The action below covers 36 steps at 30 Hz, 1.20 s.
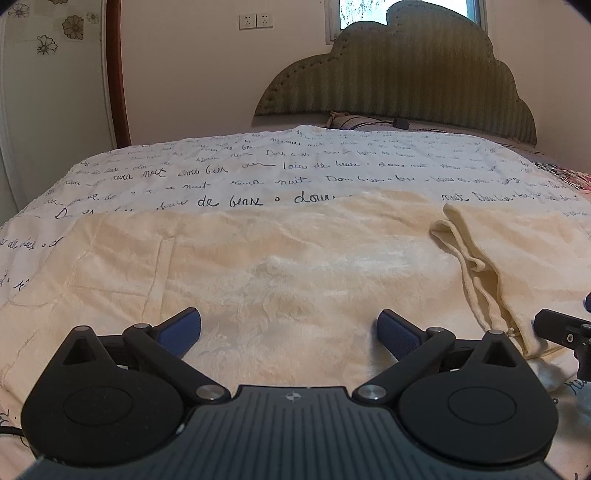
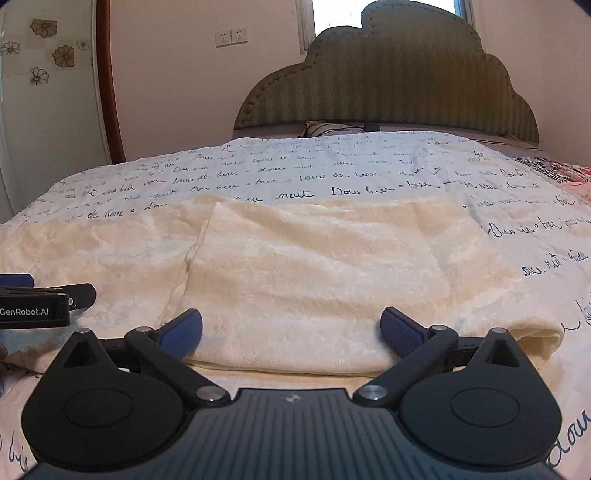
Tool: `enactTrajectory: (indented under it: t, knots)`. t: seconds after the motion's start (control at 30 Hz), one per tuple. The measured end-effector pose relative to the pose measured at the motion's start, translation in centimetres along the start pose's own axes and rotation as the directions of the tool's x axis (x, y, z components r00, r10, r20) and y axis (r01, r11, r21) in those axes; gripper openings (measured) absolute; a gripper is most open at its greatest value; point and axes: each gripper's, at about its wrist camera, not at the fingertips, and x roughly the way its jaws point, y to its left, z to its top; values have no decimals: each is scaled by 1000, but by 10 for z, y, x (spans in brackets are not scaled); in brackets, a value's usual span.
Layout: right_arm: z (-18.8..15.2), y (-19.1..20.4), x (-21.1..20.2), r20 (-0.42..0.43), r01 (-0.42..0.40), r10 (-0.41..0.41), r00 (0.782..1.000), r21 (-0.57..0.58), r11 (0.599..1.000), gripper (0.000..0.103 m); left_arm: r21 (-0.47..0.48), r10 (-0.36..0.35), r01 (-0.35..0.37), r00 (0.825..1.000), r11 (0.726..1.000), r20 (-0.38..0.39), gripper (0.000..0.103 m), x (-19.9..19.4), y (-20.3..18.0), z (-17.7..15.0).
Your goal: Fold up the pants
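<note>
Cream fleece pants (image 1: 280, 266) lie flat across the bed, stretched left to right. In the right wrist view their right part (image 2: 332, 273) is folded over into a thicker layer with a rounded fold at the near right. A folded flap edge (image 1: 476, 258) shows at the right in the left wrist view. My left gripper (image 1: 288, 332) is open and empty, low over the pants near their front edge. My right gripper (image 2: 291, 332) is open and empty, just above the folded part. Each gripper shows at the edge of the other's view.
The pants lie on a white bedspread with black script lettering (image 1: 258, 166). A green padded headboard (image 2: 388, 85) and a pillow (image 2: 325, 129) stand at the far end. A wall with sockets (image 1: 255, 21) and a wooden door frame (image 1: 118, 74) are at the back left.
</note>
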Motion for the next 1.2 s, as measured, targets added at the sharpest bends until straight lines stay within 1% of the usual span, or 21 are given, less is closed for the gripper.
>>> enactTrajectory:
  t: [0.2, 0.43, 0.5, 0.57, 0.6, 0.63, 0.67, 0.7, 0.73, 0.77, 0.83, 0.9, 0.97, 1.03, 1.07, 1.1, 1.13, 1.2]
  knots:
    - [0, -1, 0, -3, -5, 5, 1000, 9, 1000, 103, 15, -10, 10, 1000, 1000, -8, 103, -5, 0, 0]
    - [1, 0, -2, -8, -3, 4, 1000, 10, 1000, 103, 57, -22, 23, 1000, 998, -18, 103, -25, 6, -4]
    - [3, 3, -2, -23, 10, -10, 1000, -4, 1000, 103, 65, 8, -7, 1000, 998, -9, 103, -34, 16, -6]
    - [9, 11, -5, -41, 46, -46, 998, -9, 999, 103, 59, 55, -55, 998, 997, 8, 103, -45, 33, -9]
    - [10, 18, -9, -26, 45, -45, 999, -19, 999, 103, 46, 76, -77, 997, 996, 11, 103, -49, 45, -10]
    - [11, 27, -13, -2, 20, -20, 1000, -45, 999, 103, 21, 92, -92, 996, 995, 12, 103, -54, 59, -11]
    - [11, 40, -20, 27, -17, 20, 999, -101, 995, 103, -12, 104, -104, 995, 995, 9, 103, -57, 74, -10]
    - [9, 58, -27, 53, -45, 56, 997, -180, 983, 103, -46, 127, -127, 992, 991, -3, 103, -61, 88, -9]
    - [7, 77, -33, 74, -62, 85, 994, -265, 962, 103, -75, 157, -158, 987, 984, -20, 103, -64, 103, -9]
    - [4, 98, -39, 93, -80, 119, 989, -351, 933, 103, -98, 185, -187, 982, 978, -32, 103, -67, 116, -8]
    - [-3, 133, -52, 111, -133, 212, 971, -485, 864, 103, -145, 229, -233, 973, 962, -43, 103, -74, 141, -8]
    - [-10, 165, -59, 109, -159, 274, 956, -589, 792, 103, -194, 265, -269, 963, 943, -51, 103, -83, 167, -5]
    - [-18, 192, -58, 104, -146, 293, 950, -681, 718, 103, -220, 307, -312, 950, 924, -55, 103, -91, 187, -3]
    - [-29, 212, -56, 108, -118, 302, 947, -759, 641, 103, -229, 367, -369, 929, 901, -51, 103, -100, 201, 0]
    - [-35, 220, -54, 108, -106, 308, 945, -791, 603, 103, -237, 387, -388, 921, 891, -50, 103, -102, 206, 1]
    - [-39, 226, -53, 115, -88, 307, 945, -812, 577, 103, -253, 391, -391, 919, 885, -53, 103, -104, 211, 2]
    - [-44, 234, -50, 124, -64, 298, 947, -832, 551, 103, -276, 373, -375, 926, 885, -62, 103, -106, 216, 3]
    - [-53, 246, -40, 135, -27, 277, 951, -859, 511, 103, -325, 293, -303, 953, 896, -79, 103, -105, 219, 5]
